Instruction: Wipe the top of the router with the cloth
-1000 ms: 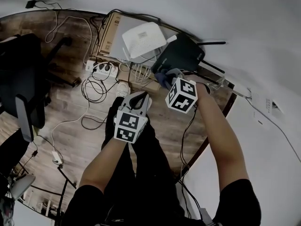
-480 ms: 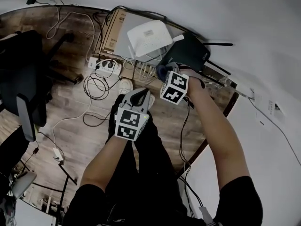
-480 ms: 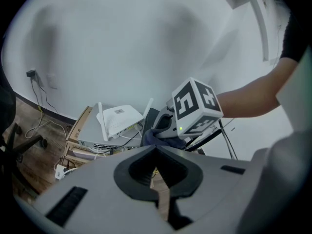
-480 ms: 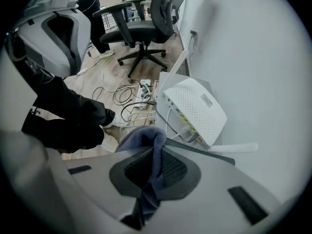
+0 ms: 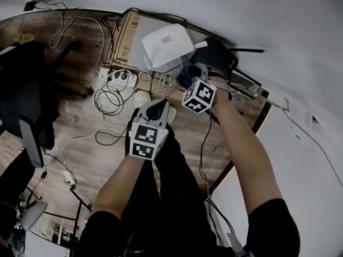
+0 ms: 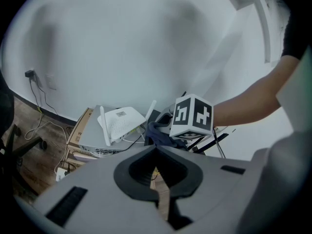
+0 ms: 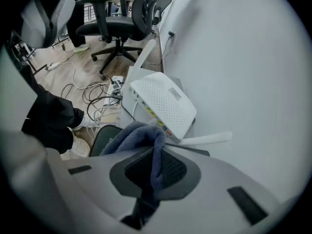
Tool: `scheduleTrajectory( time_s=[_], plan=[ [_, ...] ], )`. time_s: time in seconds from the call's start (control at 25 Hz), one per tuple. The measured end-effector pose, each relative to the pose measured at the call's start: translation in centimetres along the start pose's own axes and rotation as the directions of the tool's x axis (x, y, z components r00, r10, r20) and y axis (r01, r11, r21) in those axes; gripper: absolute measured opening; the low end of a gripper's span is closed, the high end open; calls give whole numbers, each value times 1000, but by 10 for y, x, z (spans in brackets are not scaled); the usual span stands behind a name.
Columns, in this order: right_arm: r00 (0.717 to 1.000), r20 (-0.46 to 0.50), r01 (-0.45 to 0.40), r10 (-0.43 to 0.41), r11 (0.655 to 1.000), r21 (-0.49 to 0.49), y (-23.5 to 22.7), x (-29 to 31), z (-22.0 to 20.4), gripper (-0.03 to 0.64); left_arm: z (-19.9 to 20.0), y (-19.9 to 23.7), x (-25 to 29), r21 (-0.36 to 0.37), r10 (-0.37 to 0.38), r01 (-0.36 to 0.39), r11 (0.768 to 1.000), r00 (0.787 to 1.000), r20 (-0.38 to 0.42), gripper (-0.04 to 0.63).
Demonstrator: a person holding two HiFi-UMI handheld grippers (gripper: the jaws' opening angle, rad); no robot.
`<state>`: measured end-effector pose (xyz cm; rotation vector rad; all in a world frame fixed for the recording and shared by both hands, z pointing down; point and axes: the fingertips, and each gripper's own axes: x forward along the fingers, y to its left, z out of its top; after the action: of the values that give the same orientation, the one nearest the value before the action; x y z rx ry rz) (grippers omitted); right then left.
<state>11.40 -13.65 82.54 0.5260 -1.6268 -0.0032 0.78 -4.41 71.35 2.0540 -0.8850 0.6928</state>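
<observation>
A white router (image 5: 166,44) (image 7: 163,104) (image 6: 122,123) lies on a grey box by the wall, and a black router (image 5: 217,58) (image 7: 101,139) with antennas sits to its right. My right gripper (image 5: 193,75) (image 7: 155,152) is shut on a dark blue cloth (image 5: 185,76) (image 7: 139,133) (image 6: 156,130), which hangs over the black router's near-left edge, just below the white router. The left gripper (image 5: 158,107) (image 6: 156,152) is shut and holds nothing. It hovers lower and to the left, over the floor.
A cardboard box (image 5: 127,33) lies under the grey box. A power strip (image 5: 118,79) and tangled cables (image 5: 107,103) lie on the wood floor. An office chair (image 5: 27,90) stands at the left. The white wall (image 5: 278,31) runs behind the routers.
The right gripper has carried the cloth up and left, closer to the two routers. The left gripper has barely moved.
</observation>
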Motion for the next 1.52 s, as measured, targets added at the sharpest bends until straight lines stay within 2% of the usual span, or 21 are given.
scheduleTrajectory(
  time_s=[0.16,0.52,0.8,1.0,1.24,1.52],
  plan=[
    [999,-5,51,-51,997,57,-19,5,-7,12,5,5,3,7,-4,4,1000,1000,-5,-6],
    [976,-59,208,-207,978,1,-55,18,-27,12,10,25,7,-1,-1,1,1000,1000,-8,-6],
    [957,-80,282,-277,957,62,-90,31,-39,12,6,36,6,36,-15,16,999,999,-32,-6],
    [938,-103,335,-332,942,19,-108,38,-45,12,4,43,5,52,-24,26,998,998,-52,-6],
    [934,-132,335,-332,942,4,-115,43,-48,8,6,49,8,93,-26,33,995,997,-78,-6],
    [882,-217,395,-419,907,-146,-126,50,-57,3,17,54,12,108,-16,25,994,997,-79,-6]
  ],
)
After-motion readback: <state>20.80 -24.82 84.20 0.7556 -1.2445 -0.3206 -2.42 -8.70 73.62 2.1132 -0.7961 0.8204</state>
